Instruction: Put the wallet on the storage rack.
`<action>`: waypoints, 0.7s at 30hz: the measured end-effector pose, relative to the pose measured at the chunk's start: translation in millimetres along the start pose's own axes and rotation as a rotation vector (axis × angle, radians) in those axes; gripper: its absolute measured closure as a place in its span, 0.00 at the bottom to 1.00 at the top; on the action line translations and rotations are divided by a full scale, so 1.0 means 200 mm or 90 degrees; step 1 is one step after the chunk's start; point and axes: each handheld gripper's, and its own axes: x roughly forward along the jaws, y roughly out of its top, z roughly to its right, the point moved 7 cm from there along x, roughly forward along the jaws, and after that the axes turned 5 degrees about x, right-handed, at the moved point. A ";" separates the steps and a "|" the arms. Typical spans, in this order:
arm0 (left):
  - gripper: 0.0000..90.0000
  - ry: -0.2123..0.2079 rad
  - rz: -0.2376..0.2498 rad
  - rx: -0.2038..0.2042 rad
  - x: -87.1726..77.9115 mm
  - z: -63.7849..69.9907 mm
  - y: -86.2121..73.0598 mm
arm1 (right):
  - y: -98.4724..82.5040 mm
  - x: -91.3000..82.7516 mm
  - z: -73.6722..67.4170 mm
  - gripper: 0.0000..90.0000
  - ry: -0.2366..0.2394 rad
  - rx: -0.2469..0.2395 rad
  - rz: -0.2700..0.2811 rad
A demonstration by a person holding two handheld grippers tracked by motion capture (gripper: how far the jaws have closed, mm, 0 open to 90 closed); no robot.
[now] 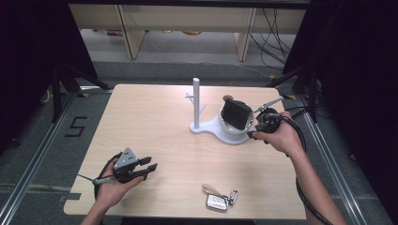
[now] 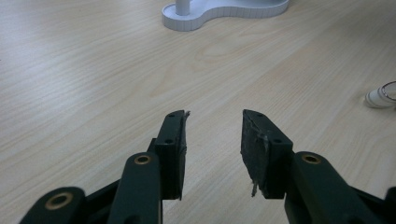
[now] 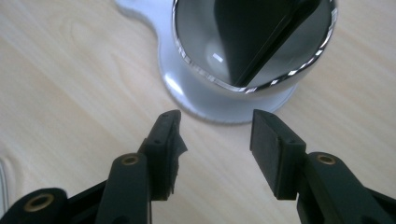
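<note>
A: Nearest the person, a key fob (image 1: 217, 201) with strap and clip lies flat at the table's (image 1: 155, 117) front edge, apart from both hands. Probably waiting its turn.

B: Left gripper (image 1: 146, 168)?

A: Resting low at front left, jaws apart with bare wood between them, holding nothing. In the left gripper view it points towards the white stand (image 2: 224, 11), well off; it reads as parked.

B: And the right gripper (image 1: 257, 127)?

A: Further back on the right, just beside the stand's bowl (image 3: 254, 51). Jaws wide, nothing between the pads (image 3: 273, 149). They face the bowl's chrome rim, so I judge a reach for what sits in it.

B: Which is?

A: A dark flat wallet (image 1: 236, 115), propped on edge, leaning inside the bowl, so one edge stands up for gripping.

B: Farthest?

A: The stand's upright post (image 1: 196, 101) with small hooks, bare. Perhaps meant for the fob.
</note>
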 end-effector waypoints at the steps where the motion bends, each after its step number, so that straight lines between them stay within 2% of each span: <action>1: 0.66 -0.004 0.004 -0.004 0.00 0.01 0.00 | -0.02 0.01 -0.01 0.60 0.000 0.001 -0.002; 9: 0.66 -0.011 0.008 -0.001 0.00 0.04 0.02 | -0.23 0.09 -0.13 0.59 0.030 0.009 -0.029; 11: 0.66 -0.015 0.009 -0.001 0.00 0.04 0.01 | -0.27 0.11 -0.15 0.59 0.041 0.003 -0.033; 17: 0.66 -0.018 0.010 -0.001 0.00 0.04 0.01 | -0.35 0.14 -0.19 0.59 0.057 0.012 -0.034; 18: 0.66 -0.018 0.011 -0.001 0.00 0.04 0.01 | -0.36 0.15 -0.19 0.59 0.046 0.022 -0.036; 19: 0.66 -0.018 0.011 0.000 0.00 0.05 0.01 | -0.36 0.15 -0.20 0.59 0.054 0.024 -0.035; 21: 0.66 -0.021 0.013 -0.002 0.00 0.05 0.02 | -0.37 0.14 -0.19 0.58 0.039 0.031 -0.035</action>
